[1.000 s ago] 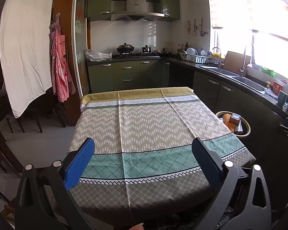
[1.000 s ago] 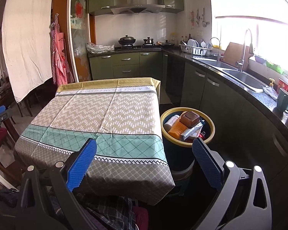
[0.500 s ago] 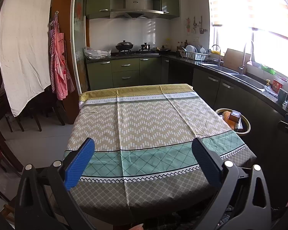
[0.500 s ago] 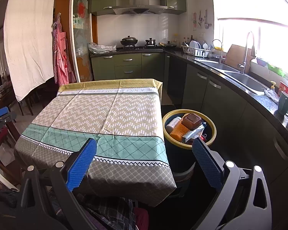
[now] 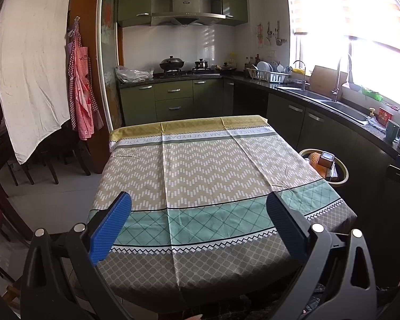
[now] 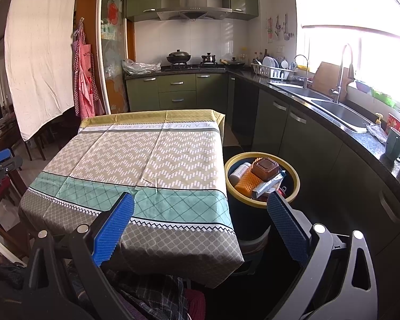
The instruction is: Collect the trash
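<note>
A dark bin with a yellow rim (image 6: 293,176) stands on the floor just right of the table. In it lie a brown plastic tray (image 6: 266,169), an orange piece (image 6: 246,182), a white bottle (image 6: 240,170) and a silver wrapper (image 6: 269,185). The same bin (image 5: 342,172) shows at the table's right side in the left wrist view. My right gripper (image 6: 200,226) is open near the table's front right corner, nothing between its blue pads. My left gripper (image 5: 198,230) is open above the table's front edge, holding nothing.
The table carries a patterned cloth (image 5: 205,176) with nothing on it. A dark counter with a sink (image 6: 336,109) runs along the right. Green cabinets and a stove (image 5: 184,72) are at the back. Chairs (image 5: 48,157) and a hanging white sheet (image 5: 32,61) stand left.
Both views have drifted slightly; the table and bin sit a little lower and closer in frame. Both grippers stay open and hold nothing.
</note>
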The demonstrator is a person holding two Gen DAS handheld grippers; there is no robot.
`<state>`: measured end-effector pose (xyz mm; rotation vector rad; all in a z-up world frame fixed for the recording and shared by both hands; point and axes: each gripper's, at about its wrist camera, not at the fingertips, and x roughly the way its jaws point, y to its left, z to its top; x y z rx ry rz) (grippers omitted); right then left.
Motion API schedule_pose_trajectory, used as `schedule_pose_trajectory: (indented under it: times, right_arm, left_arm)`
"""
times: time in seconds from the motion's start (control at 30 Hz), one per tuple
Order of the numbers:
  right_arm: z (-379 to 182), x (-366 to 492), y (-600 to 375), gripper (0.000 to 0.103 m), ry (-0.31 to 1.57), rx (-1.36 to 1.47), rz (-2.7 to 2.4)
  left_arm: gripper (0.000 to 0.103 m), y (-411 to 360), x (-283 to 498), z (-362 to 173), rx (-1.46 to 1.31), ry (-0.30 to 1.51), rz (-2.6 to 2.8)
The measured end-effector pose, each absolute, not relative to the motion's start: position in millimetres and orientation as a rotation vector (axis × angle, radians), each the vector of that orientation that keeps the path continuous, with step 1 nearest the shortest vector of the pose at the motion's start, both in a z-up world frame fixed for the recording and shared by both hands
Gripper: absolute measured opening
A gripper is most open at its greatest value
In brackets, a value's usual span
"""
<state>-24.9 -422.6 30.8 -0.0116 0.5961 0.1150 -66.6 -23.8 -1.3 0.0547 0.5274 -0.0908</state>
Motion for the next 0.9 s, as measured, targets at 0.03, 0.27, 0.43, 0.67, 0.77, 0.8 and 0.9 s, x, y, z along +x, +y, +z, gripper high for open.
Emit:
schedule_pose_trajectory:
  times: [0.03,0.27,0.43,0.67,0.77,0.8,0.9]
  right_arm:
    - [30.3,-24.5,-422.7,0.098,0.597,-0.012,0.116]
    - [28.7,-23.1,-421.7,0.098,0.601,-0.016,0.120]
    - [28.6,-23.3,-421.8,0.098,0.598,-0.016,0.121]
    - [28.2,-22.9,-423.2,0.098,0.599,-0.018,0.121]
    - [28.2,-23.3,-422.5,0.098,0.600,-0.019,0.123]
    - [27.9,-23.0,-422.6,0.098,0.601,-0.020,0.123]
    - [27.1,-22.3,-422.1,0.098,0.604,-0.021,0.127]
  left_arm:
    - [0.096,-23.8,-66.9,-1.5,0.055,0.527,-0.091]
    - [0.096,-24.4,-66.7,-2.7,0.056,0.530,-0.099]
    - [0.096,-24.6,-66.7,-3.0,0.056,0.531,-0.101]
    - [0.096,-25.0,-66.8,-3.5,0.056,0.532,-0.101]
    - [0.096,-25.4,-66.8,-4.0,0.059,0.531,-0.102]
    - [0.096,-25.4,-66.8,-4.3,0.059,0.531,-0.102]
    - [0.096,-25.7,-67.1,-4.5,0.058,0.532,-0.103]
